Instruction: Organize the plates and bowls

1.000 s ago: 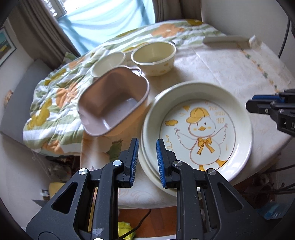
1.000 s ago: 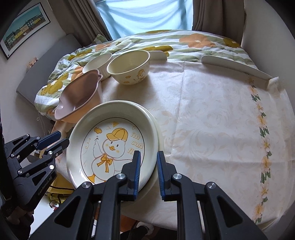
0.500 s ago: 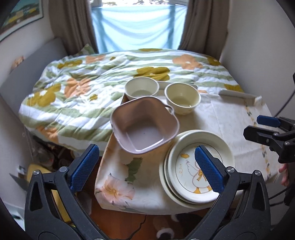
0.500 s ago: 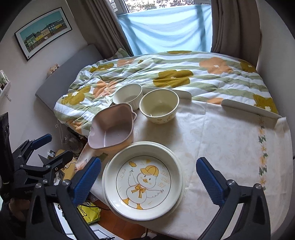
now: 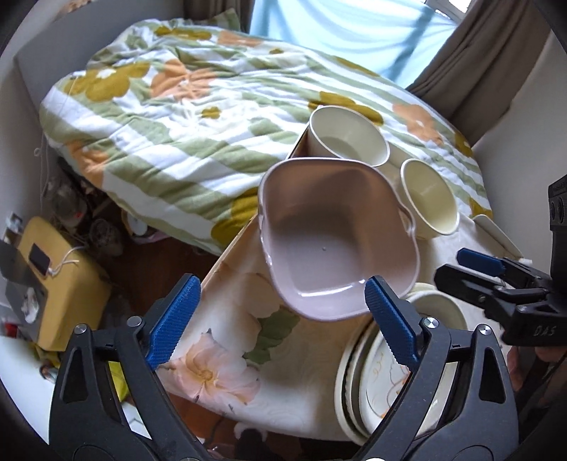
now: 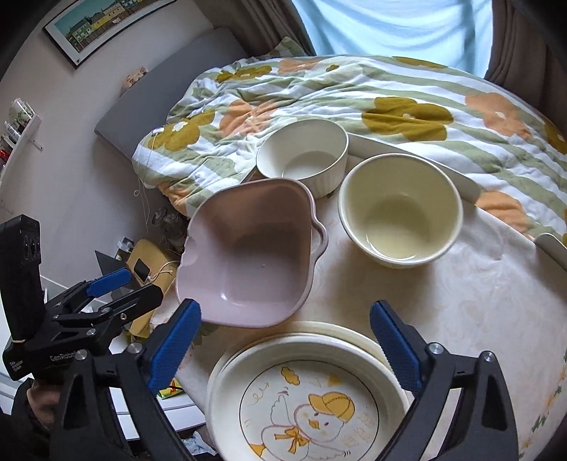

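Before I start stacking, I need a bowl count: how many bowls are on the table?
3: a pink squarish bowl nearest the plates, a white ribbed round bowl behind it by the quilt, and a cream round bowl to their right.

Square dish (image 6: pixel 248 251) behind stacked plates (image 6: pixel 304 393)

Floral quilt (image 5: pixel 184 117) beside framed picture (image 6: pixel 102 25).

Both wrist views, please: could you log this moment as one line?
left hand-held gripper: open, empty | right hand-held gripper: open, empty | duck plate: stacked | pink dish: untouched
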### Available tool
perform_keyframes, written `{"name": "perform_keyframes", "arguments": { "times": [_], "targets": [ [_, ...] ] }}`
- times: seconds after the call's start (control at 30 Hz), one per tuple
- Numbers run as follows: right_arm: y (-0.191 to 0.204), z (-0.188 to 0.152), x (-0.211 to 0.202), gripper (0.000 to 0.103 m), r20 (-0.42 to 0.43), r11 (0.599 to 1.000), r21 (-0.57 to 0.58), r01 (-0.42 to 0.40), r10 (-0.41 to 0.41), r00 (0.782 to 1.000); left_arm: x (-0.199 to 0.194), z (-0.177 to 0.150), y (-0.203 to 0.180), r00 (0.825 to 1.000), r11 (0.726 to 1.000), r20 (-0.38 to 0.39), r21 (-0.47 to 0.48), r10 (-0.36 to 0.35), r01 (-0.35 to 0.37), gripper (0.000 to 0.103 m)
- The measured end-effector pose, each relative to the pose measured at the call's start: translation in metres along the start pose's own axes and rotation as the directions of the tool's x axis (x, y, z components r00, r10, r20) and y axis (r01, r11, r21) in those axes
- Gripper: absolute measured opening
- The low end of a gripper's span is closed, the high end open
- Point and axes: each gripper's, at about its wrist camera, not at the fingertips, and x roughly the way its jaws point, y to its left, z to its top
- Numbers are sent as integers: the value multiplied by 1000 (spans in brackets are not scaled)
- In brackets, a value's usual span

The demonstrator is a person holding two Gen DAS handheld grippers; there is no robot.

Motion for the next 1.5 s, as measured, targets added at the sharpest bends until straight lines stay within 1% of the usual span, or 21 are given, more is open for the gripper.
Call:
{"name": "perform_keyframes", "arguments": {
  "times": [0.07,0.1,0.2,0.23,0.27,0.3,0.33,0.37,0.4,0.43,0.47,0.5,0.57,0.63,0.77,0.87,0.97,1.1,1.23,1.3,1.5],
  "targets": [
    [-4,5,16,80,-32,1000,5,-20,20,999,14,5,-4,1000,1000,-15,-5,5,-5,90],
    [-6,8,23,78,-45,1000,6,-29,29,999,19,8,-5,1000,1000,-21,-6,7,-7,88],
    [-13,16,41,68,-73,999,5,-39,39,997,38,15,-8,999,1000,-46,-6,18,-18,78],
    [-14,18,47,59,-82,999,2,-44,44,996,43,17,-8,998,1000,-54,-9,20,-20,71],
    [-15,20,53,54,-89,999,0,-46,46,995,50,17,-9,998,1000,-65,-12,21,-22,67],
    [-16,20,56,52,-92,999,-2,-44,44,995,55,17,-9,997,1000,-77,-16,21,-23,57],
    [-18,20,59,46,-96,999,-2,-46,45,994,60,18,-7,996,1000,-87,-18,21,-22,47],
    [-19,21,62,37,-99,999,-1,-49,49,994,66,18,-7,995,1000,-97,-20,21,-23,42],
    [-20,22,64,32,-103,999,-2,-50,50,993,69,18,-7,994,999,-103,-22,22,-24,33],
    [-20,22,66,28,-105,999,-4,-49,48,993,73,17,-7,994,999,-104,-22,29,-32,27],
    [-21,22,68,24,-104,999,-8,-45,44,994,74,17,-7,994,999,-104,-21,32,-35,23],
    [-21,23,69,23,-101,999,-12,-35,33,994,74,17,-7,994,999,-103,-21,39,-41,16],
    [-22,24,69,18,-96,1000,-17,-21,19,995,75,17,-6,994,999,-98,-25,43,-45,14],
    [-22,24,69,16,-97,1000,-15,-20,18,995,72,17,-5,995,999,-94,-23,41,-44,12],
    [-16,22,64,15,-80,1000,-28,-5,3,997,61,17,-9,997,998,-61,13,57,-56,12],
    [-7,18,54,15,-53,999,-44,-8,5,999,46,17,-10,997,996,-28,39,75,-74,12],
    [4,14,38,15,-14,999,-52,0,0,1000,25,17,-10,998,997,4,50,59,-59,12],
    [18,6,6,15,53,999,-40,10,-8,999,-8,18,-16,998,994,49,98,46,-51,12],
    [28,-8,-32,15,124,999,-15,40,-37,992,-44,16,-32,995,986,101,165,4,-21,12],
    [29,-19,-48,15,143,998,7,61,-62,988,-57,12,-43,993,979,119,202,-23,-1,12],
    [12,-58,-91,15,182,986,105,130,-148,972,-74,-1,-89,986,948,109,307,-124,86,12]
  ]
}}
